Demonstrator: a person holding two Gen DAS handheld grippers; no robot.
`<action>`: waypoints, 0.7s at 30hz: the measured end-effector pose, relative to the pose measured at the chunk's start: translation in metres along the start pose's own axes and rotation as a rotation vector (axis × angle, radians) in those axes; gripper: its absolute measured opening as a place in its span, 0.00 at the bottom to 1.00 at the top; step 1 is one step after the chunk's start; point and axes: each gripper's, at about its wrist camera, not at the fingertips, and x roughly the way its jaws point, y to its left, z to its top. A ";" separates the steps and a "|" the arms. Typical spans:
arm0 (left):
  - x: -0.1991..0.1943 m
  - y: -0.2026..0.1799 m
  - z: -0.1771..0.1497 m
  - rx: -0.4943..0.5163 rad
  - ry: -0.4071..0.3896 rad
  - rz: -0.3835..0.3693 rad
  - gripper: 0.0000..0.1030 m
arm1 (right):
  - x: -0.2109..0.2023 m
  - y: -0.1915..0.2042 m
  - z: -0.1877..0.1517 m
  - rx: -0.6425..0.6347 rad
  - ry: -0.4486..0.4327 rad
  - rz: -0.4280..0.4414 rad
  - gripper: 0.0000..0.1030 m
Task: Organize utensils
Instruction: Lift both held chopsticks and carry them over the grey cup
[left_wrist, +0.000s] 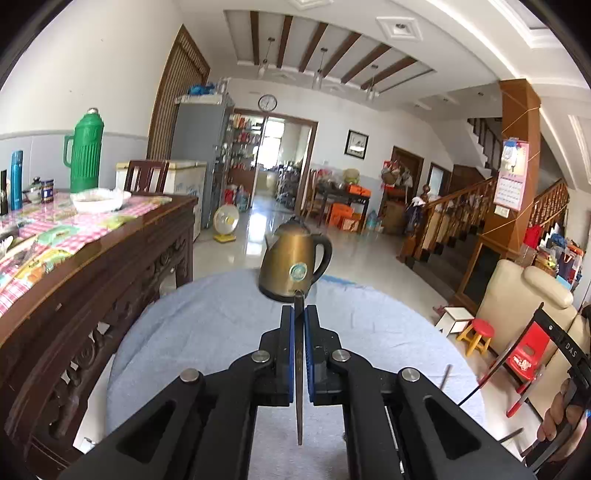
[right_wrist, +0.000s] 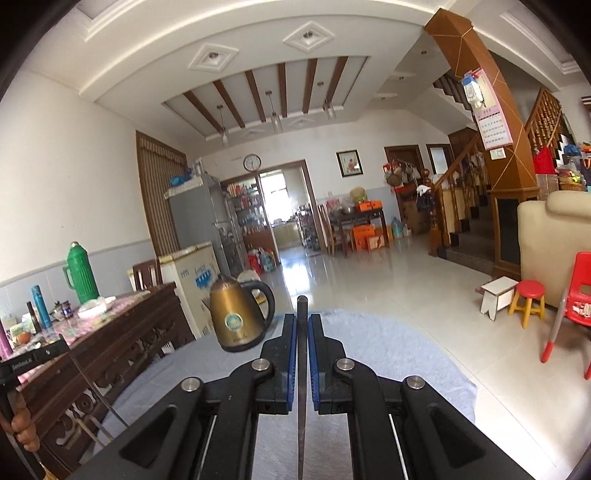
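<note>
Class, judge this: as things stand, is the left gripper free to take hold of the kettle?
Probably not. The left gripper is already shut on a thin dark utensil, so nothing else fits between its fingers, though the kettle stands unblocked just ahead on the blue cloth.

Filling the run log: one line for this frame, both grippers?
left gripper: shut on thin utensil | right gripper: shut on flat utensil | both above blue cloth | kettle ahead

Grippers: two, left gripper (left_wrist: 299, 317), right gripper (right_wrist: 303, 326)
Utensils clamped: two, left utensil (left_wrist: 299, 369), right utensil (right_wrist: 302, 369)
Kettles: one, kettle (left_wrist: 291, 258), ahead of both
</note>
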 end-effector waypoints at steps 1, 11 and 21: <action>-0.005 -0.001 0.004 0.003 -0.016 -0.007 0.05 | -0.005 0.002 0.003 -0.001 -0.013 0.008 0.07; -0.064 -0.015 0.039 0.042 -0.231 -0.016 0.05 | -0.058 0.042 0.034 -0.023 -0.174 0.120 0.07; -0.083 -0.034 0.040 0.018 -0.291 -0.113 0.05 | -0.077 0.071 0.028 -0.006 -0.170 0.253 0.07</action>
